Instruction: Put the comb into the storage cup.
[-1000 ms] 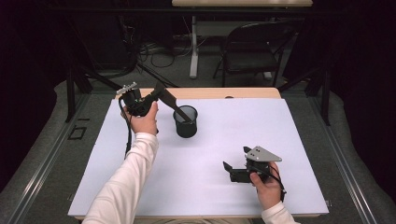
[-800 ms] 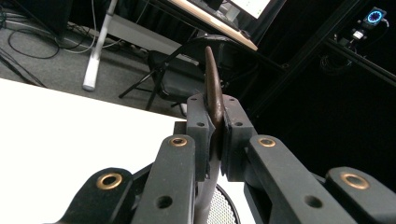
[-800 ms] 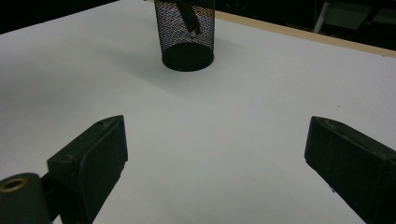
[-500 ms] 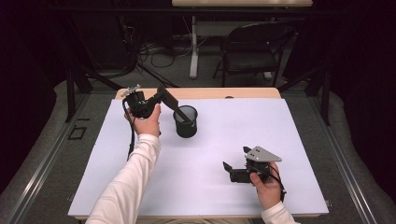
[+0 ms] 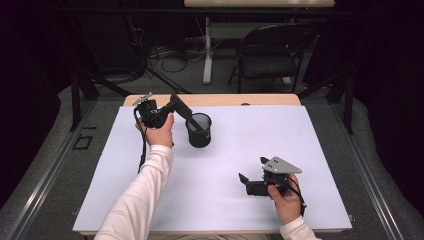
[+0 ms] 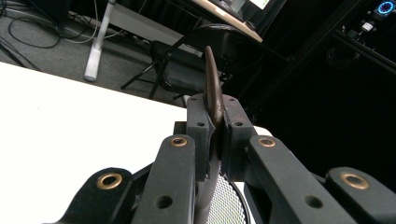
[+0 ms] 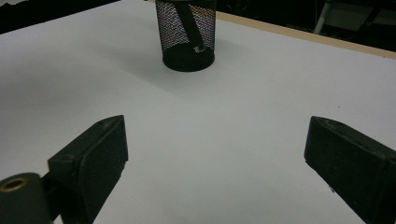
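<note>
Brown and thin, the blade-like strip (image 6: 212, 88) sits clamped edge-on between the pads of the left gripper (image 6: 215, 133); seen in the left gripper view it narrows to a rounded tip that points toward twelve o'clock. What exactly it is stays hard to make out. Its lower part runs down behind the jaws, cut off from sight, above a patch of the cup's mesh at the bottom edge of that view.

From above, the left gripper (image 5: 172, 106) hangs over the far left part of the white table (image 5: 250, 150), and the strip (image 5: 189, 116) slants from it toward four o'clock, its lower end inside the black mesh cup (image 5: 199, 131). The cup stands upright just beside the left hand (image 5: 159, 134), at about three o'clock from it.

Farther right, at about four o'clock from the cup and well apart from it, the right gripper (image 5: 250, 176) rests near the table's front edge, its jaws spread wide with bare table between them. In the right gripper view the cup (image 7: 186, 35) stands at twelve o'clock, its top cut off, and the strip's dark lower end (image 7: 190, 28) shows through the mesh, leaning, near the cup's floor; whether it touches the floor cannot be told.
</note>
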